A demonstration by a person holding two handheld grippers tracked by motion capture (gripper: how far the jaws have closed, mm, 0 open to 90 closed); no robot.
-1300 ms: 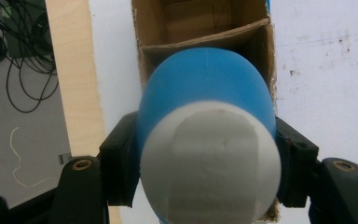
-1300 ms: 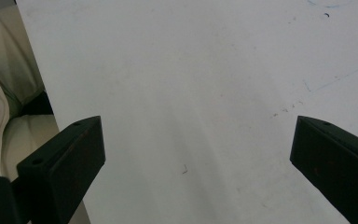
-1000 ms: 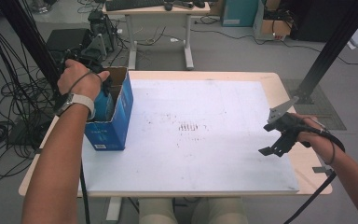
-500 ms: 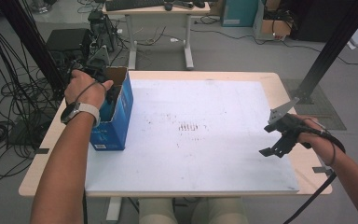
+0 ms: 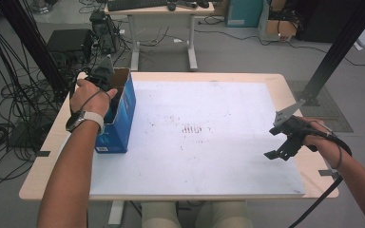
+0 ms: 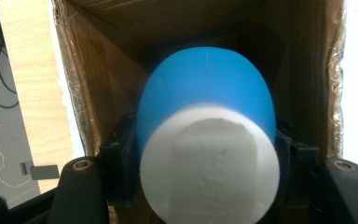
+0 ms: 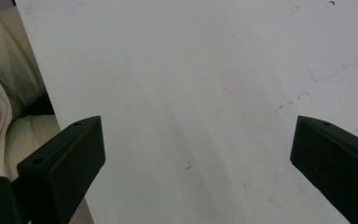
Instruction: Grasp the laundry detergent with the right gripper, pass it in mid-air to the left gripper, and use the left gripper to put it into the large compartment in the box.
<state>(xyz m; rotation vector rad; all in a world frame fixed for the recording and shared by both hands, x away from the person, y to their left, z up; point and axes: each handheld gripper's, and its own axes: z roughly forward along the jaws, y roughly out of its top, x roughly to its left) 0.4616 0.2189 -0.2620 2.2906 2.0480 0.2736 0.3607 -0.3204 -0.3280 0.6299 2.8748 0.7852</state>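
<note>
Nearest to the person, the right gripper hangs low over the white board at its right edge, jaws spread wide with nothing between them; in the right gripper view only bare, faintly scuffed board lies ahead of it.

Farther off at the left, the left gripper has shifted over the last second from the near part of the blue cardboard box toward its far end, and the hand now sits higher over the open top. In the left gripper view the jaws are closed on a blue cup, pinching it from both sides, its white base turned toward the camera and its body pointing down into the box. By my reading the cup is being lifted out or carried along inside the box rather than left there; I can't say which way it goes.

The cup looks smooth and matte, a rounded taper of blue plastic or foam with a flat, chalky white bottom bearing a shallow moulded recess. The box is raw brown corrugated card inside, glossy blue print outside, its cut edges rough and taped. The board is hard, flat, and speckled with dark marks near its middle.
</note>
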